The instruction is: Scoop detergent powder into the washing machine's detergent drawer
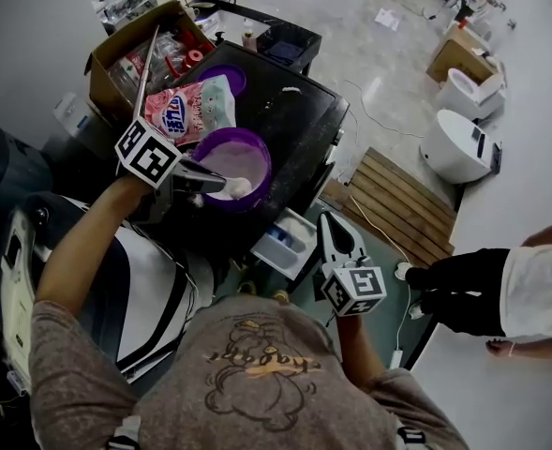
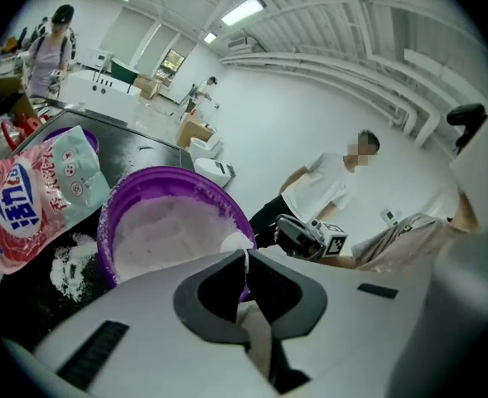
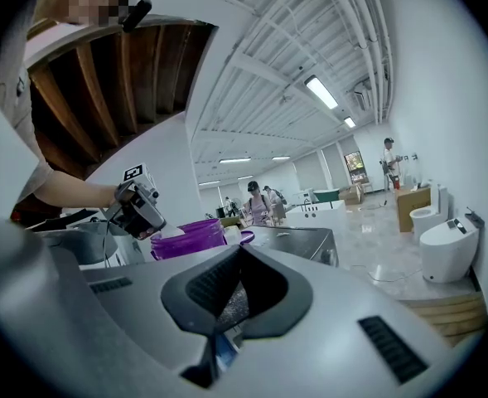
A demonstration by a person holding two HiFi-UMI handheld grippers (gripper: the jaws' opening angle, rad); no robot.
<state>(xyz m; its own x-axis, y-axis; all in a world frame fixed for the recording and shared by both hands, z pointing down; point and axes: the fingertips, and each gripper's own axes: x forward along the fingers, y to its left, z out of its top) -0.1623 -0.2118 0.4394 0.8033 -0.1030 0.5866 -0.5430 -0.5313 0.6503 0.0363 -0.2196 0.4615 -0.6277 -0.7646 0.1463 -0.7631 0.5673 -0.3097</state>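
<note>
Left claw point(image 1: 210, 184), arm stretched forward, pinches a scoop point(image 1: 239, 187); right claw point(image 1: 330, 225) (jaws together) hangs lower.

Everything sits on a black washer top point(image 1: 299, 120). Near the front edge there's a purple bowl point(image 1: 261, 157) full of white powder point(image 1: 221, 160). A pink bag point(image 1: 199, 111) lies flat right up against it, with a smaller purple bowl point(image 1: 229, 79) behind. Some spilled powder point(image 2: 68, 265) is scattered beside the bag.
</note>
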